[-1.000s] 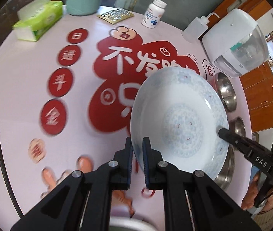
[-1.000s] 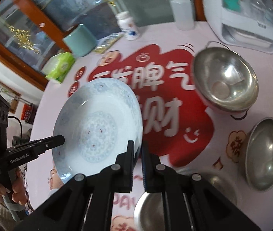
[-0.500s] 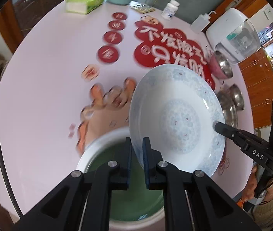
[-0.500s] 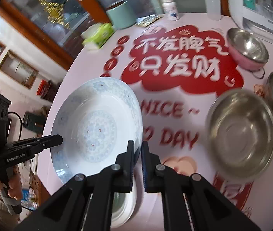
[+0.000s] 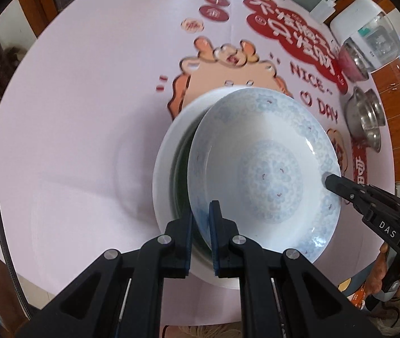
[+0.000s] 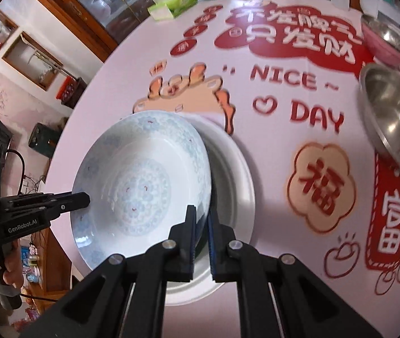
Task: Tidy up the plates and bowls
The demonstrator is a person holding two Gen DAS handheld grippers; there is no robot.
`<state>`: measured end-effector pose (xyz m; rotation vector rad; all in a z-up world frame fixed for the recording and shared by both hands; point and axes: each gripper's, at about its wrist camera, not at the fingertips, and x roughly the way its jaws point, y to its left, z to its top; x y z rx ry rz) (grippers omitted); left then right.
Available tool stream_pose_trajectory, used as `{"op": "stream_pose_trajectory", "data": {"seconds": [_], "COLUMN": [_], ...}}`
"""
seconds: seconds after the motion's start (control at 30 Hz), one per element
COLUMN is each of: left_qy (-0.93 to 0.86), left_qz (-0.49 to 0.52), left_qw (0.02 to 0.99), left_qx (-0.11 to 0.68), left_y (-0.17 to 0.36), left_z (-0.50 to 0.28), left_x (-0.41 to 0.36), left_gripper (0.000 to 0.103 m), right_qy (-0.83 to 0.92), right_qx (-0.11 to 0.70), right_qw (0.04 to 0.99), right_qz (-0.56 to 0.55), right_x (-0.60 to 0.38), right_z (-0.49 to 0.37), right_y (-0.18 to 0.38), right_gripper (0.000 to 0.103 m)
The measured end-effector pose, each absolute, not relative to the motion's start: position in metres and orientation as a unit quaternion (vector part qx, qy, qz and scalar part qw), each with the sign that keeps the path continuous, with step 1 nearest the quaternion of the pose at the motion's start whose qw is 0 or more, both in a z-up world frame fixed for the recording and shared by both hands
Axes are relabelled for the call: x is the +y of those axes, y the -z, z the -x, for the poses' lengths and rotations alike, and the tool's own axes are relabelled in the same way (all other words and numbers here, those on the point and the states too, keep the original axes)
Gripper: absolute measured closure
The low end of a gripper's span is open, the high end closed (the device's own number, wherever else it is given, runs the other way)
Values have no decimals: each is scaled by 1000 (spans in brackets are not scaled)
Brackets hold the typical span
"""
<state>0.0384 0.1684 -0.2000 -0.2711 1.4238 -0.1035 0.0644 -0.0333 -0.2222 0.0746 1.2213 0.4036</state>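
1. The held plate [image 5: 264,166] is white with a pale blue floral band round its rim, a pale blue medallion at its centre, and tiny red flecks
2. The plate below [image 6: 236,174] has a plain white rim and a dark green inside
3. The tablecloth [image 5: 87,90] is pale pink, printed with red cloud shapes bearing white characters, red "NICE DAY" lettering, a red heart and an orange-and-peach cartoon figure
4. Both grippers, left [image 5: 201,235] and right [image 6: 201,233], are black with blue pads
5. The large bowl [image 6: 394,112] is shiny silver steel
6. The farther bowl [image 6: 384,42] is pink outside, silver inside
7. The tissue pack [image 6: 173,2] is green and white
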Motion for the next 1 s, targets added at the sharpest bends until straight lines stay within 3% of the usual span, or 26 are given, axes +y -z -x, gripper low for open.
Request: {"op": "stream_pose_trajectory", "data": {"seconds": [0.67,0.93,1.0], "left_qy": [66,68,67], "left_qz": [84,80,81], "left_qw": [763,772,773], "left_qx": [637,626,626], "left_y": [190,180,179], "left_z": [-43,-46,-46], "left_x": [167,168,168], "left_gripper": [94,88,81], "right_qy": [-166,-158,-155], "right_qx": [569,561,563], "right_qw": [805,810,810], "right_qz": [21,62,60], "right_x": [-20,-8,-8], "right_z": [-61,-59,-59], "right_y": [231,229,228], "right_gripper": [94,92,91]}}
